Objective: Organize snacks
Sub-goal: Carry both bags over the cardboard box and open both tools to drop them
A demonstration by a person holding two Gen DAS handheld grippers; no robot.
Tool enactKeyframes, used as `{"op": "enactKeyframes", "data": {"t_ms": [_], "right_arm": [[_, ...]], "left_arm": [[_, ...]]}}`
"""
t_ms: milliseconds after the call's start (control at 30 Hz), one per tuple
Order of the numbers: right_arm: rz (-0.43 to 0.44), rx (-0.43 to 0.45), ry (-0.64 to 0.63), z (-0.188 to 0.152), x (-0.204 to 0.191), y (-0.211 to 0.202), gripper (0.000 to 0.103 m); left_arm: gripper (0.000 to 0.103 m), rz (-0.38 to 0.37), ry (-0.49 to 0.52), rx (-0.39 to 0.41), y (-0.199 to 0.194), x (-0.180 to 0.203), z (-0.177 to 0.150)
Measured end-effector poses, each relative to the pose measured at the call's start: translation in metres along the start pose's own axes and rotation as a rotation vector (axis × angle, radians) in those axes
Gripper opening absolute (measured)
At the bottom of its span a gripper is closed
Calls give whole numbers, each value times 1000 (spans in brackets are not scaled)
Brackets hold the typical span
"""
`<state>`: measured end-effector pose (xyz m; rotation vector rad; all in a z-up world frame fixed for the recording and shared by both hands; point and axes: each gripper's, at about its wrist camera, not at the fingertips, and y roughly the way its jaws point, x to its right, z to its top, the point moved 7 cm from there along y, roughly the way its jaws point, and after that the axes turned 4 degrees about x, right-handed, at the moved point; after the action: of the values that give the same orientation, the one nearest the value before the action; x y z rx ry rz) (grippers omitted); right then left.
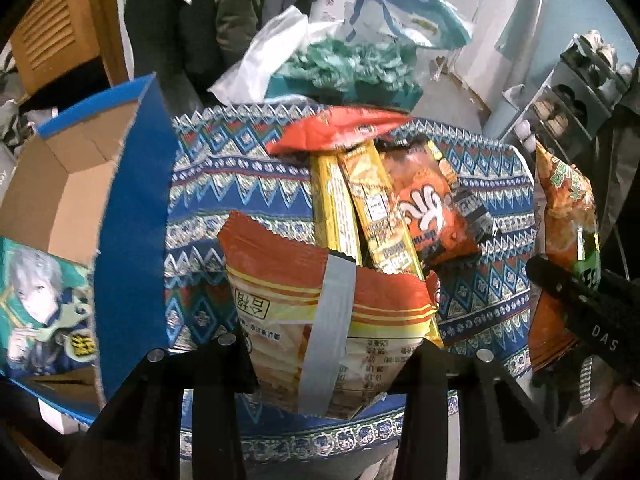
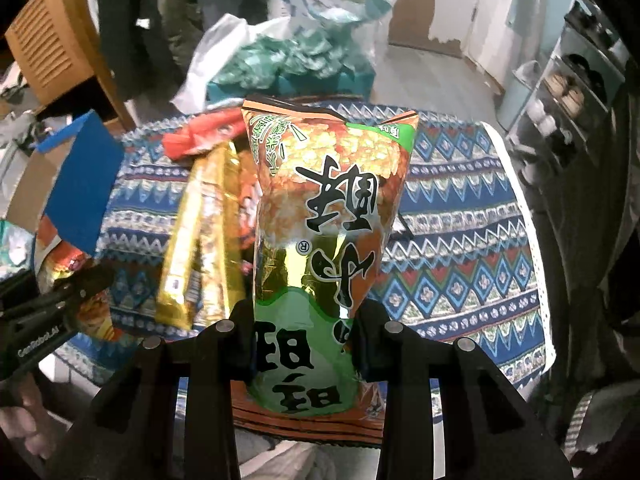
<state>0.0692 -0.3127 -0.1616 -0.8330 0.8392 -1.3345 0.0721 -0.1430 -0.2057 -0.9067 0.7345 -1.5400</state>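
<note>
My left gripper point(image 1: 328, 360) is shut on an orange and cream snack bag point(image 1: 280, 280), seen from its back with a silver seam, held above the patterned tablecloth point(image 1: 224, 168). My right gripper point(image 2: 304, 344) is shut on an orange and green snack bag point(image 2: 332, 208) with large black characters, also lifted off the table. Each gripper shows in the other view: the right gripper point(image 1: 568, 284) with its bag point(image 1: 564, 216), and the left gripper point(image 2: 80, 288). A pile stays on the cloth: yellow packs point(image 1: 340, 208), an orange bag point(image 1: 432, 208) and a red bag point(image 1: 340, 128).
An open blue cardboard box point(image 1: 132, 220) stands at the table's left, brown inside. Behind the table sit a teal box of green wrapped pieces point(image 1: 352, 68) and white plastic bags. A shoe rack point(image 2: 572, 92) lines the right wall. A wooden chair point(image 2: 52, 40) is at far left.
</note>
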Motion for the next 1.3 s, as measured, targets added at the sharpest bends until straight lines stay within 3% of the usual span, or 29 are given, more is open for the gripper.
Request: {"op": "enactKeyframes", "data": {"t_ms": [533, 1300], "right_arm": [[90, 55, -116, 35, -73, -16, 32], [291, 44, -351, 88, -253, -4, 33]], "left_arm": [[42, 44, -58, 110, -47, -50, 38], [42, 151, -226, 173, -80, -185, 64]]}}
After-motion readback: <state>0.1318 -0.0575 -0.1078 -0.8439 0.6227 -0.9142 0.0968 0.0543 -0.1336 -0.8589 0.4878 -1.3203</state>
